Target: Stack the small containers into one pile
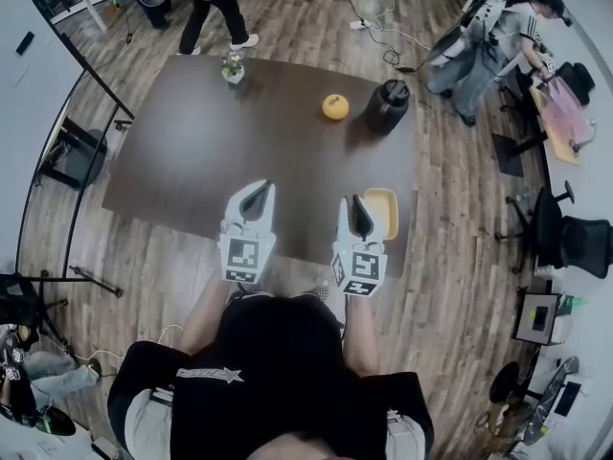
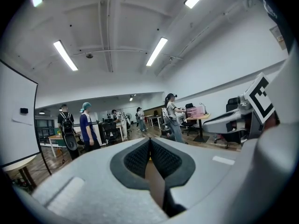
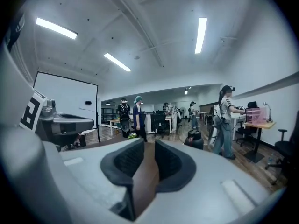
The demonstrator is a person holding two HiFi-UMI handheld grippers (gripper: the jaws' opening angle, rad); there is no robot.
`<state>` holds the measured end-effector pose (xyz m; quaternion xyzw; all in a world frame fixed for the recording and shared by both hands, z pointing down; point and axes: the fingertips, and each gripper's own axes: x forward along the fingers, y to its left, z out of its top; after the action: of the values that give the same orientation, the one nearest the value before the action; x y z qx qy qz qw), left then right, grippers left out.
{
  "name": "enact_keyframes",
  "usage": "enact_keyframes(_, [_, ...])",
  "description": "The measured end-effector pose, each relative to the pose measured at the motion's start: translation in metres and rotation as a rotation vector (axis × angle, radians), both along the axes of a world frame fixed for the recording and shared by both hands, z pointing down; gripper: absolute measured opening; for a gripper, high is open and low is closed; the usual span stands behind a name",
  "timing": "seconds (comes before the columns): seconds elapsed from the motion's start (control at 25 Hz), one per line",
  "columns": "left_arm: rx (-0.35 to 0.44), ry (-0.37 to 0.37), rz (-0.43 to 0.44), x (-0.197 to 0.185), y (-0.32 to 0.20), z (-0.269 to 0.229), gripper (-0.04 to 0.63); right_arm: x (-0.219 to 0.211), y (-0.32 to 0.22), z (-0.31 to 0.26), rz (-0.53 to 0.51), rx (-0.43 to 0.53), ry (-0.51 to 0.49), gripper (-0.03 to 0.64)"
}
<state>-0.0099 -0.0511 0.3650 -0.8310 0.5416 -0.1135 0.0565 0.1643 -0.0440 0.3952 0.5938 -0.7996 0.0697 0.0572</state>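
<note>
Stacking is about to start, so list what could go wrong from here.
1. The yellow container sits at the near right edge of the table, right beside the right gripper; a sideways sweep might push it off.
2. The small orange container stands close to the black jug; reaching for it could bump the jug.

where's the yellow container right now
Head view: the yellow container sits at the table's near right corner, just right of the right gripper, nearer than the orange container and black jug.
</note>
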Motion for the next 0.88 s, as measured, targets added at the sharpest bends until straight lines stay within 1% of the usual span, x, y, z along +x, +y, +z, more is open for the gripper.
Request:
enact_keyframes(0.16, [0.002,0.006,-0.008,-0.016,0.001,-0.001,0.011,-0.021,0.003,-0.001,-0.005,-0.006,-0.004,0.011])
enact_keyframes(0.2, [0.002,0.009,-0.008,-0.017,0.001,-0.002,0.011,-0.023,0.003,-0.001,-0.005,-0.006,-0.002,0.006])
enact_keyframes(0.4, [0.002,0.017,0.005,-0.017,-0.001,-0.003,0.011,-0.024,0.002,-0.004,-0.001,-0.009,0.004,0.006])
enact_keyframes(0.88, [-0.002,0.017,0.036,-0.01,0.0,-0.002,0.011,-0.008,0.01,-0.002,0.045,-0.01,0.013,0.006])
